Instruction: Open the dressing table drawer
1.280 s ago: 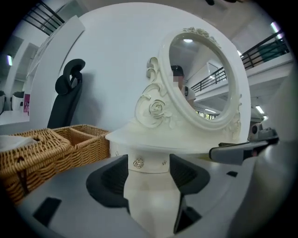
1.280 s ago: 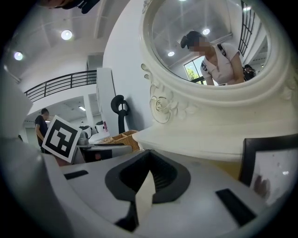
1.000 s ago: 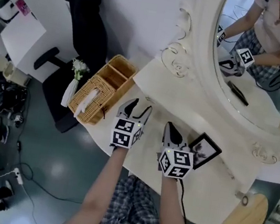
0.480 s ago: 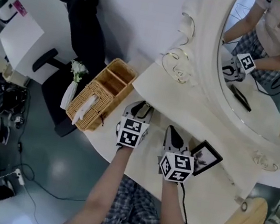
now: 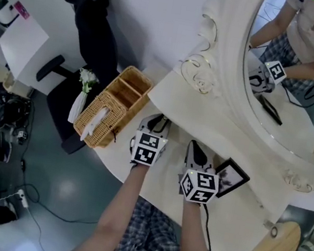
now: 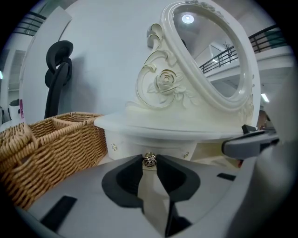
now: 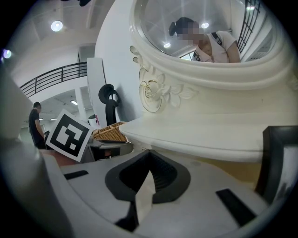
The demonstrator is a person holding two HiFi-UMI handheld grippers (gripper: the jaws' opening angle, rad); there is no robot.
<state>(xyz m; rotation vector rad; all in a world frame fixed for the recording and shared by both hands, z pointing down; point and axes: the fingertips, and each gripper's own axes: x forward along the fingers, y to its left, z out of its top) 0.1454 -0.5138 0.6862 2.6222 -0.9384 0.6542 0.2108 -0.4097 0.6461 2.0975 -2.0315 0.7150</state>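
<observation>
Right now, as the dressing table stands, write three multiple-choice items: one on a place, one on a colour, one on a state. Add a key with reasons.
1. Where are the left tongs' tips?
A. Either side of the drawer knob
B. Inside the wicker basket
C. On the mirror glass

2. What colour is the mirror frame?
A. Black
B. White
C. Red

3. How do the right tongs stand?
A. Wide open
B. Gripping the picture frame
C. Shut, with nothing between them

Key:
1 A: the left tongs are closing with the drawer knob between their tips.
2 B: the carved mirror frame is white all round.
3 C: the right tongs have their tips together, with nothing between them.
</observation>
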